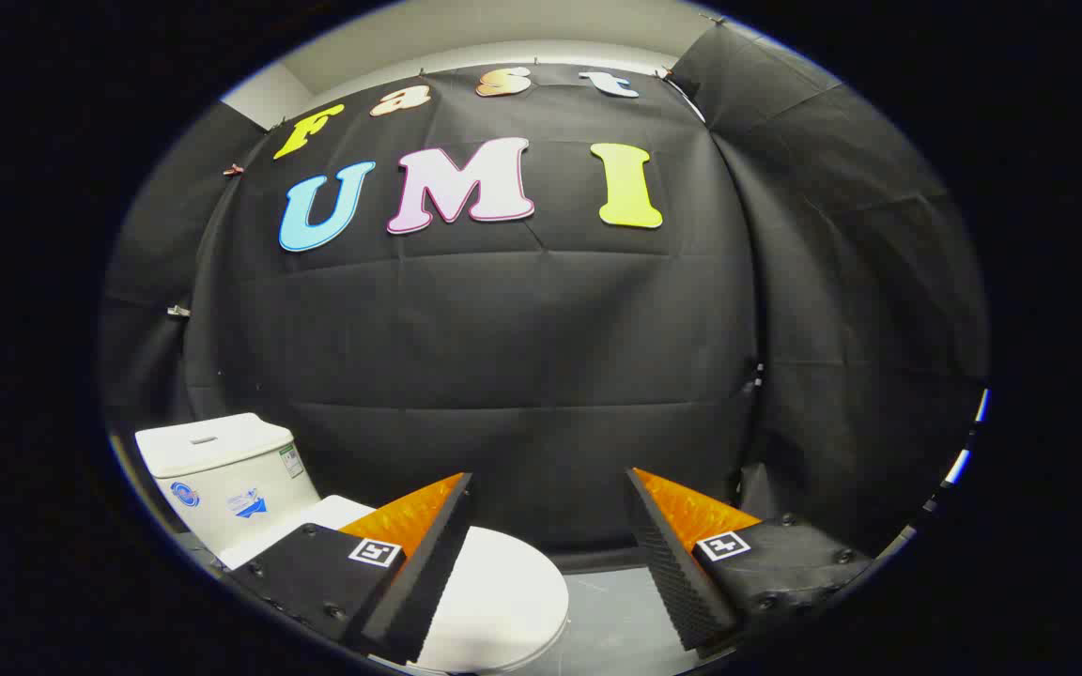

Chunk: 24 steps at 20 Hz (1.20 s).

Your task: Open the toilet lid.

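Toilet lid lies closed and flat on the bowl, low and ahead, partly behind the left finger; its rounded front edge reaches into the gap between the fingers. We note the white tank standing behind it, against the black cloth wall. Bare grey floor lies beside the lid's front edge. The tool hovers above the lid, level, fingers spread wide, gripping nothing and touching nothing.
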Each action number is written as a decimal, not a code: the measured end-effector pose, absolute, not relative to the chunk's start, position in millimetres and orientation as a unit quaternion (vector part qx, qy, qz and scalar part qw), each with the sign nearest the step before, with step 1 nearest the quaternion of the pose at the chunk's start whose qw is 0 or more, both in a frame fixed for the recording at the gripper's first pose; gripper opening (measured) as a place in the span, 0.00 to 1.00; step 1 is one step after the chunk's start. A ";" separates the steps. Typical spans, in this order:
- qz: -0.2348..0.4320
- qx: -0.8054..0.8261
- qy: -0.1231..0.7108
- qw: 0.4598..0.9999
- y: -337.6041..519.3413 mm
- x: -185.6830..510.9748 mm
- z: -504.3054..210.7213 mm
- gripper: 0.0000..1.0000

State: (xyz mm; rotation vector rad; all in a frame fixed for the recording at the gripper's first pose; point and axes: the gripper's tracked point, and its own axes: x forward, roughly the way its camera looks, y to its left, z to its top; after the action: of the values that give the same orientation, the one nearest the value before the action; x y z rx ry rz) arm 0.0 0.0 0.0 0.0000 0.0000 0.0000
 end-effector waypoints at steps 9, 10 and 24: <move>0.001 0.001 0.002 1.000 0.4 0.9 -1.1 0.98; 0.001 0.000 0.002 1.000 0.2 0.4 -1.7 0.98; 0.004 -0.008 0.006 1.000 -0.4 -1.0 -5.4 0.98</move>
State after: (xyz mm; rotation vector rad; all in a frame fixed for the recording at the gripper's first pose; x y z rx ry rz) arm -1.0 -0.4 -5.4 -0.0151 0.0119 0.0089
